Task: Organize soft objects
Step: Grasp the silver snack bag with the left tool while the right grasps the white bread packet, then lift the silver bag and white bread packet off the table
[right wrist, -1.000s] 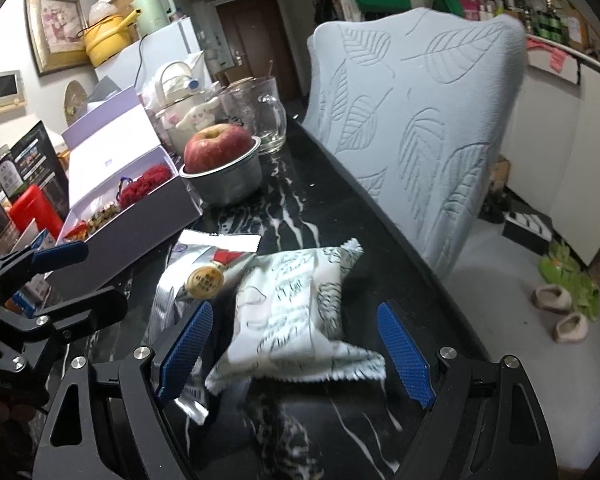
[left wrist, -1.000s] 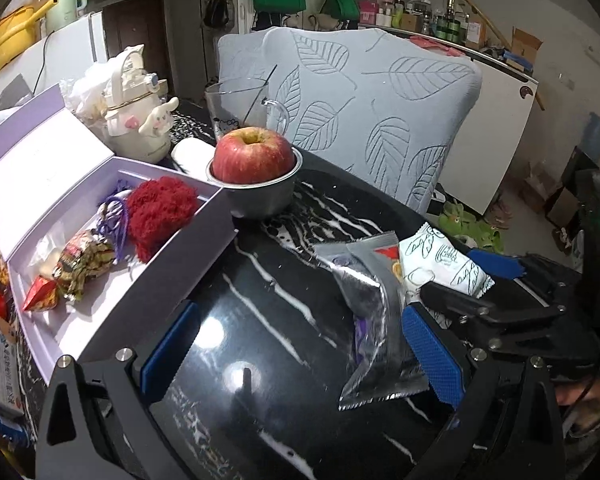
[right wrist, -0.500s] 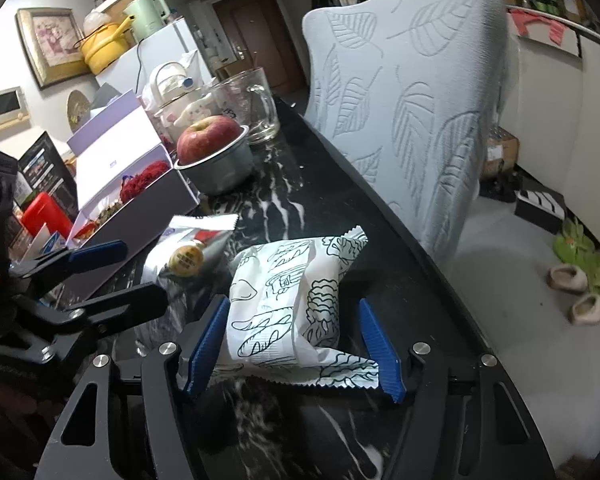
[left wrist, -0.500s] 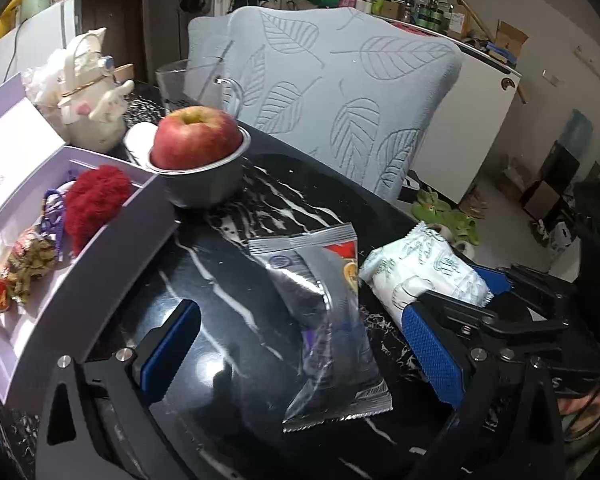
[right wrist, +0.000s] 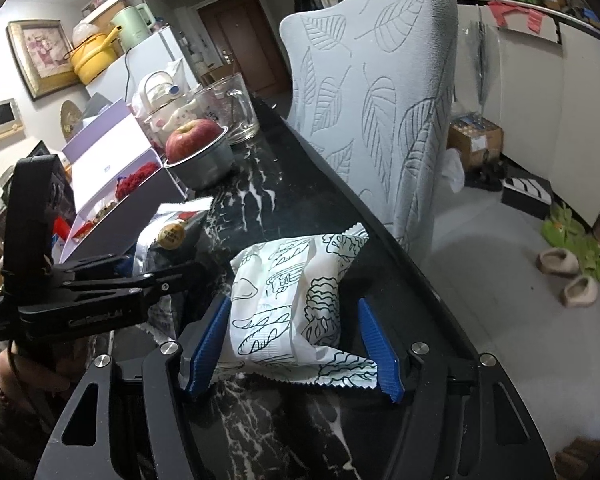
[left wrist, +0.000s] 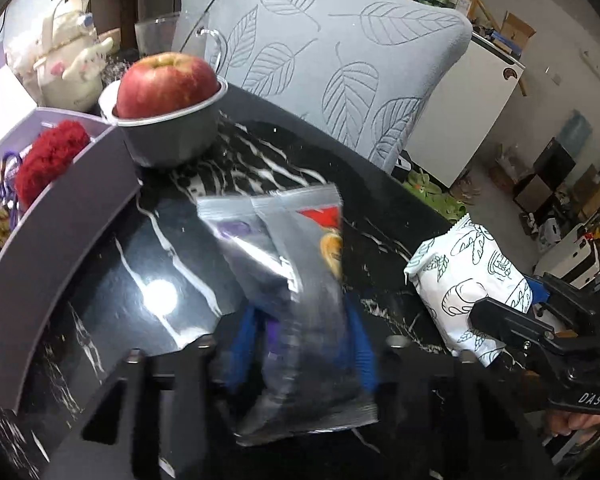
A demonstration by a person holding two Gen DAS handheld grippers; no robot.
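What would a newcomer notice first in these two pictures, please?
Probably the two snack packets on the black marble table: the left gripper is closed on a silver packet, and the right gripper brackets a white packet with line drawings. Next, the red apple in a grey bowl at the far side, beside an open purple box holding a fuzzy red item.

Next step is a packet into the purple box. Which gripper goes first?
Left, probably. The left gripper has its jaws pinched on the silver packet, right beside the purple box. The right gripper brackets the white packet with a gap, farther from the box.
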